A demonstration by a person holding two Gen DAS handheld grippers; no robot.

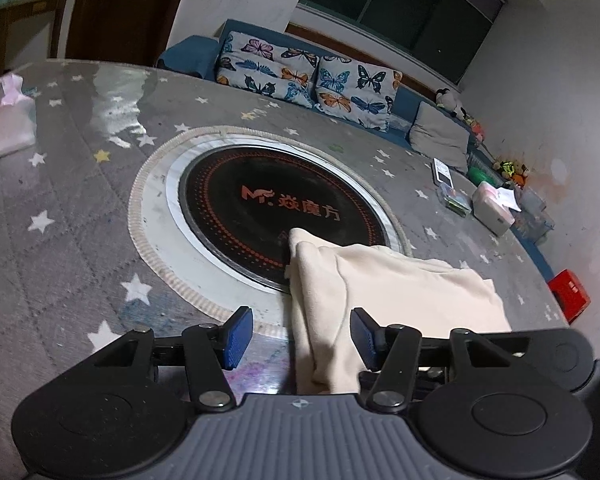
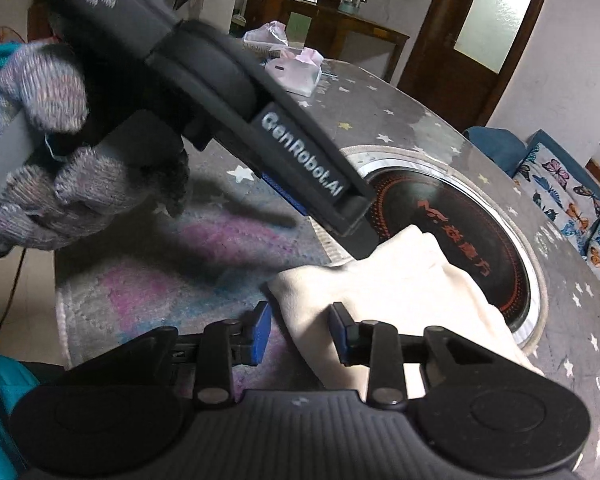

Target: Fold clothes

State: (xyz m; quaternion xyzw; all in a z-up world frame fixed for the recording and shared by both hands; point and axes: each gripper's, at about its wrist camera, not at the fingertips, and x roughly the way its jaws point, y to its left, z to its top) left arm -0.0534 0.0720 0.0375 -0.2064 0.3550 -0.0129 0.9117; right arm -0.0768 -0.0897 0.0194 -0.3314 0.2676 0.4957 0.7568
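L gripper point(image 1: 302, 338): blue-padded fingers point(image 1: 239, 336) spread apart, nothing pinched; edge of cream garment point(image 1: 384, 292) runs between them. R gripper point(image 2: 300, 332): fingers point(image 2: 261, 330) also apart, garment corner lying in the gap, not clamped. Garment sits partly folded on the desk point(image 1: 60, 240), w/ its far end over the round black cooktop point(image 1: 260, 208) inset at desk centre. Gloved hand point(image 2: 60, 184) holds the L gripper body, seen across right wrist view. Butterfly cushions point(image 1: 300, 76) on sofa behind the desk.

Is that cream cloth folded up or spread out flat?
Folded: the cream cloth lies as a compact layered bundle, partly over the round black cooktop.
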